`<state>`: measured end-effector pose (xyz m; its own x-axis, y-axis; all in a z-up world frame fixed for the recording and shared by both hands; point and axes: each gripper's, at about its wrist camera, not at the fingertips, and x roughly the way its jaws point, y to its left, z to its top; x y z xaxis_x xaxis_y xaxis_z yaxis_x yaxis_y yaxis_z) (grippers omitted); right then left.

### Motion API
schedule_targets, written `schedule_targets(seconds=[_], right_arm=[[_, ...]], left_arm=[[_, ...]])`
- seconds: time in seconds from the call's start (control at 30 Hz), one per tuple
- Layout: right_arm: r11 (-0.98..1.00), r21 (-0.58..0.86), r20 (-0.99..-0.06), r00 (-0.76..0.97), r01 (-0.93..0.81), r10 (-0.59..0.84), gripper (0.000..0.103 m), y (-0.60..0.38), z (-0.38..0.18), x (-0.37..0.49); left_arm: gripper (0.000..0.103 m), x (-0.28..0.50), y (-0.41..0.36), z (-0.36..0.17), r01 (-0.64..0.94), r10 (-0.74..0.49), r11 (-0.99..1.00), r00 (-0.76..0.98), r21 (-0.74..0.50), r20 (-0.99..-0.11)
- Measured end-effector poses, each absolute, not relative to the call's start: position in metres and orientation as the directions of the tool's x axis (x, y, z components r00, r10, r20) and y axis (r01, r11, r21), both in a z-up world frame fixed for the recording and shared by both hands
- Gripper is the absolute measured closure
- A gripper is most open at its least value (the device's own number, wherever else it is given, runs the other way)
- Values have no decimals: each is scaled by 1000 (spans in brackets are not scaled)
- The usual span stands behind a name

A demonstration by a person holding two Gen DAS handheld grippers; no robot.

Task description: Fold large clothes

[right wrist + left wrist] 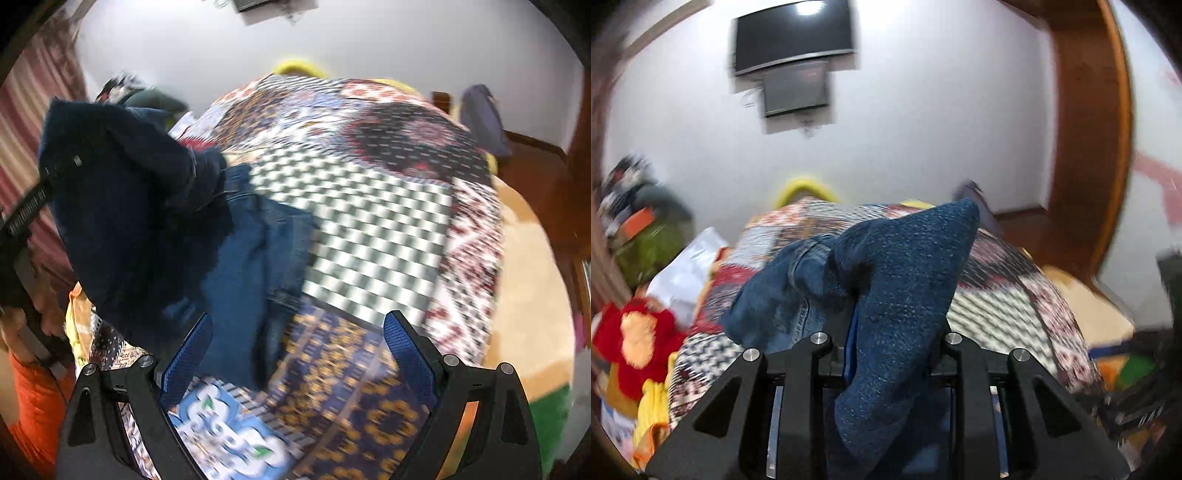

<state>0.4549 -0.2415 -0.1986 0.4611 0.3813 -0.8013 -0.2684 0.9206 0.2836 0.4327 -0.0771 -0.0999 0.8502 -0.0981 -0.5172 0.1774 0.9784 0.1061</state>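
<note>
From the left wrist view, our left claw (pixel 886 343) is closed on the blue garment (pixel 905 280), lifted above the bed (pixel 1004 295); a thin pinch may slip.

From the right wrist view, our right claw (pixel 297 354) stands open and empty over the bed (pixel 369 229), the blue garment (pixel 155 229) hanging beside it; bunched cloth could tangle.
</note>
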Motion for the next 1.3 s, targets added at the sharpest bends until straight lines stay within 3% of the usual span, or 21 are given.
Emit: schedule_targets(seconds=[0.2, 0.33, 0.4, 0.53, 0.6, 0.73, 0.87, 1.0, 1.1, 1.3], right_arm=[[931, 301, -796, 484, -206, 364, 10, -277, -195, 440], [932, 307, -794, 487, -194, 364, 10, -285, -193, 431], [930, 310, -792, 489, -196, 367, 10, -285, -192, 427], [927, 317, -791, 482, -202, 376, 10, -282, -190, 418], [925, 320, -791, 479, -207, 380, 10, -279, -189, 415], [920, 316, -787, 478, -231, 390, 10, -269, -184, 412], [906, 311, -778, 472, -285, 416, 10, -244, -176, 414], [885, 311, -775, 447, -346, 447, 10, -211, -177, 421], [866, 312, -786, 406, -391, 466, 10, -180, -186, 430], [849, 308, -837, 302, -429, 456, 10, -138, -229, 454]], left_arm=[[78, 392, -151, -166, 383, -95, 856, 778, 348, -621], [77, 375, -154, -205, 454, -83, 829, 678, 327, -730], [74, 371, -150, -211, 448, -79, 839, 663, 310, -745], [31, 361, -145, -195, 494, -190, 854, 585, 161, -788], [24, 354, -136, -186, 497, -233, 861, 575, 109, -785], [20, 344, -111, -162, 418, -197, 903, 615, 104, -764], [5, 339, -67, -138, 307, -138, 946, 677, 106, -723], [4, 346, -15, -127, 170, -13, 973, 714, 155, -700], [4, 355, 19, -132, 94, 43, 984, 695, 150, -718], [3, 371, 56, -183, 50, -14, 999, 566, 17, -824]])
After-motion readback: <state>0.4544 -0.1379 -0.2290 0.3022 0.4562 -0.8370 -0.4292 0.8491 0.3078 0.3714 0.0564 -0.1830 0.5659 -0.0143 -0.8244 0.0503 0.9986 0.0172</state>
